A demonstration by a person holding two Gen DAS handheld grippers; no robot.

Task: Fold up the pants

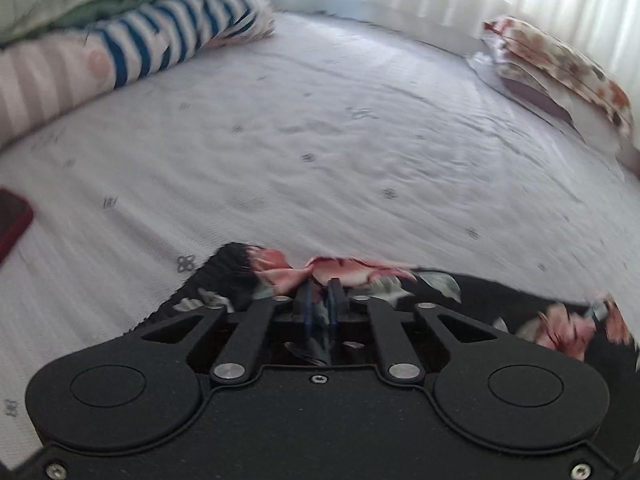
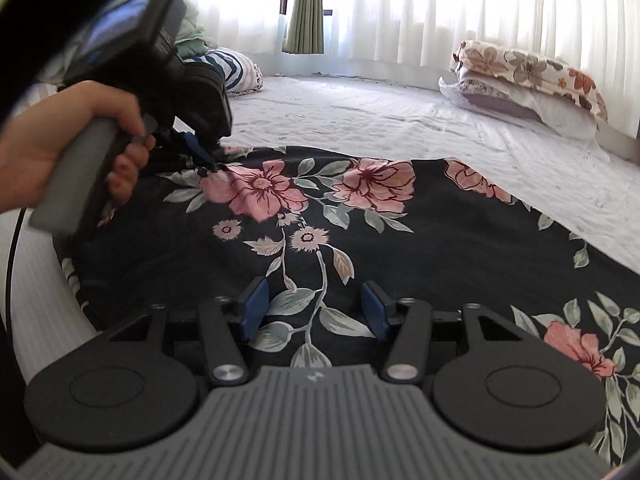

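Centrally, floral pants point(image 2: 360, 232) spread flat on white bedsheet point(image 2: 400, 120), far edge pinched shut in left gripper point(image 1: 319, 304), seen also point(image 2: 208, 160) beside gripping hand point(image 2: 60, 148). Right gripper point(image 2: 316, 308) hovering part-open over near cloth, nothing clamped. Advisable: clamped the near edge likewise, then carried both edges level, keeping fold line straight. Pillows point(image 2: 528, 76) well apart.

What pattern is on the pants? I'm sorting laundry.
Black pants with pink flowers and grey-green leaves, clearest in the right wrist view.
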